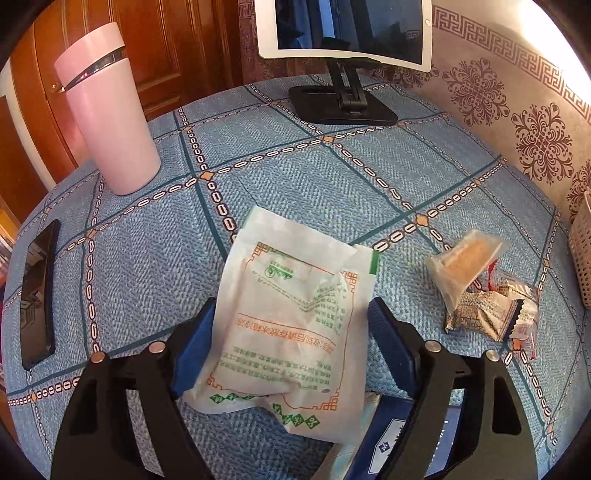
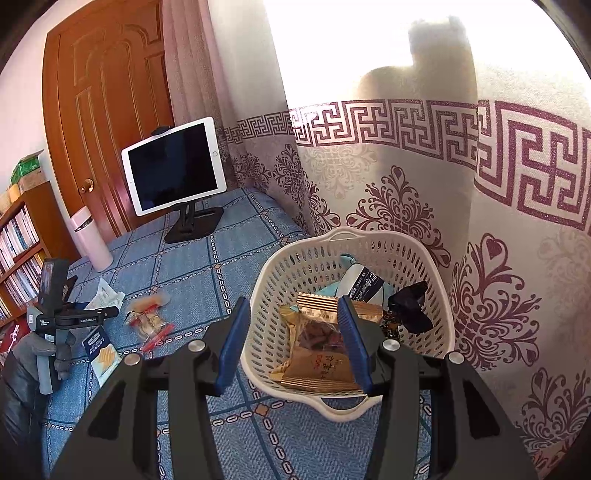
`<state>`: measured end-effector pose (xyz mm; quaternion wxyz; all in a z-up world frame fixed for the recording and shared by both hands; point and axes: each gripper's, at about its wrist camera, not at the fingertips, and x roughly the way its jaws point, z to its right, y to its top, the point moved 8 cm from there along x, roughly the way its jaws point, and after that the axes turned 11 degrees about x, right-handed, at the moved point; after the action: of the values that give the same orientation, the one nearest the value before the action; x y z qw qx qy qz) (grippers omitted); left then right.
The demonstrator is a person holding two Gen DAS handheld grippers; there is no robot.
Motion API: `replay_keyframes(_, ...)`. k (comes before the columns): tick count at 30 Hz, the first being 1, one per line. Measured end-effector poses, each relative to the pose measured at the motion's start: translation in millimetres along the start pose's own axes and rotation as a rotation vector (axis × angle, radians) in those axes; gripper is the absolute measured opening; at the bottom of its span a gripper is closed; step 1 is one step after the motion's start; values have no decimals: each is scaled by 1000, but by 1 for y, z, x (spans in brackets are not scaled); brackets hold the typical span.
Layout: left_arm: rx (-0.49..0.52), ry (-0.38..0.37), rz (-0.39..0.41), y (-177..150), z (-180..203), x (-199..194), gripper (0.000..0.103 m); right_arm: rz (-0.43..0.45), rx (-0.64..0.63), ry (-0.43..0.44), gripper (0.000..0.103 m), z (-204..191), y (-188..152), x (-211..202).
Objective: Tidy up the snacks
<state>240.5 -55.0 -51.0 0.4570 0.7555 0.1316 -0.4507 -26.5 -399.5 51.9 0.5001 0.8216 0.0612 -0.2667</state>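
Straddling a white snack packet (image 1: 284,325) with green print, the left gripper (image 1: 288,343) stands open, pads just clear of it. Right of the packet lie small wrapped snacks (image 1: 484,295). Farther right, the right gripper (image 2: 291,343) hovers empty and part-open over the basket (image 2: 439,295) of snacks.

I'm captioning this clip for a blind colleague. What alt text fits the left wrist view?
The left gripper, jaws open, straddles a white snack packet with green print on a blue patterned tablecloth. To its right lie a few small wrapped snacks; a pink tumbler, a dark phone and a tablet on a stand sit farther off.
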Motion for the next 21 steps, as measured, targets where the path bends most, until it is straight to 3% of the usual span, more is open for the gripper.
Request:
replay_keyframes(2, -12, 7, 6, -3, -3, -4, 64, -1, -1, 2, 49, -1, 0, 0)
replay_keyframes(3, -23, 19, 5, -5, -5, -6, 53, -1, -1, 3, 49, -2, -1, 0)
replay_keyframes(11, -124, 78, 49, -21, -15, -39, 47, 5, -4, 22, 49, -6, 0, -2)
replay_keyframes(21, -160, 88, 143, 10, 16, -91, 47, 22, 13, 53, 49, 1, 0, -18)
